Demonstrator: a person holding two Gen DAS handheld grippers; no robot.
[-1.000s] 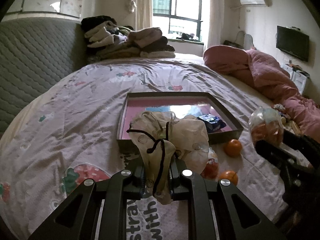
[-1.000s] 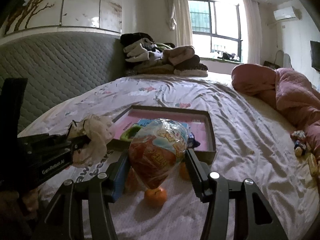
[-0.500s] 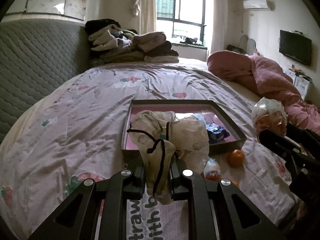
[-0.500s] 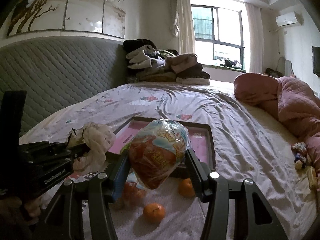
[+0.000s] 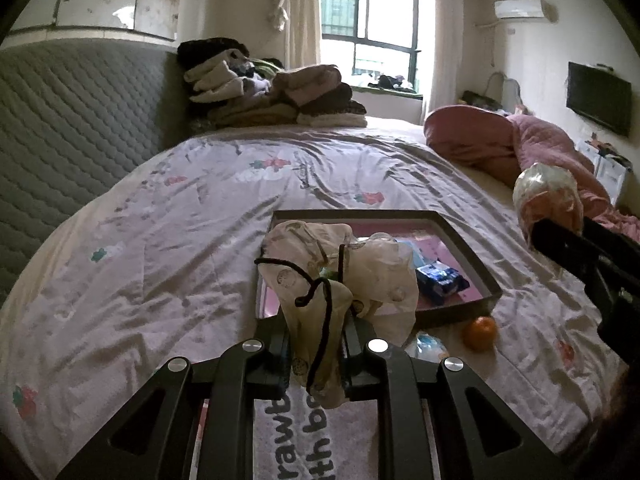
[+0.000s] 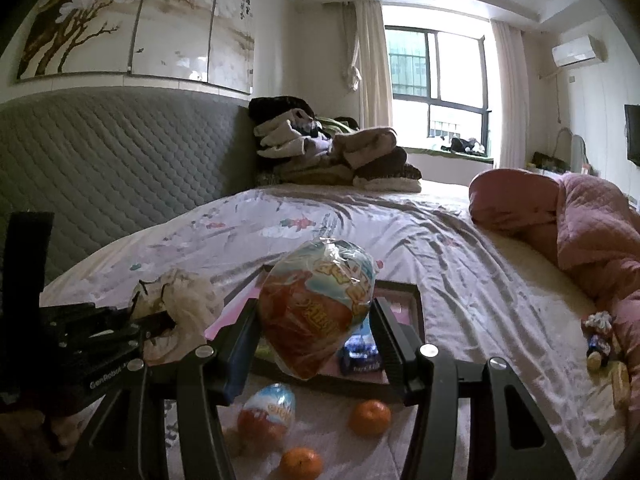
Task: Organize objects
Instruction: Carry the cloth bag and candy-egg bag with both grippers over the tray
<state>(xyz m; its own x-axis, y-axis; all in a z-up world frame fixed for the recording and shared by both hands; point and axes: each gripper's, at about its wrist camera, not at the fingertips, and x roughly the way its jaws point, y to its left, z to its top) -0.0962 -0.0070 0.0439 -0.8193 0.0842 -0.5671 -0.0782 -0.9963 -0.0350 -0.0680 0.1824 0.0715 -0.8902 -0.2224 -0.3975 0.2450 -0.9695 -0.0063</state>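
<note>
My left gripper (image 5: 316, 344) pinches the neck of a cream drawstring pouch (image 5: 336, 280) with a black cord. Its jaws are just starting to open, and the pouch is still pressed between them. It hangs over the near left corner of a dark-framed pink tray (image 5: 352, 213) on the bed. My right gripper (image 6: 316, 310) is shut on a plastic-wrapped orange and blue egg-shaped package (image 6: 316, 320), held in the air in front of the tray (image 6: 416, 312). The left gripper (image 6: 160, 322) and its pouch (image 6: 188, 300) show at the left of the right wrist view.
A blue packet (image 6: 360, 354) lies in the tray. A smaller wrapped egg (image 6: 268, 408) and two oranges (image 6: 370, 416) (image 6: 301, 462) lie on the sheet before it. A pink quilt (image 6: 580, 220) is bunched at right, a pile of clothes (image 6: 328, 152) sits by the headboard.
Both grippers have risen with their loads. The tray, the oranges and the small egg now sit lower and farther below them. Neither grip has visibly changed.
</note>
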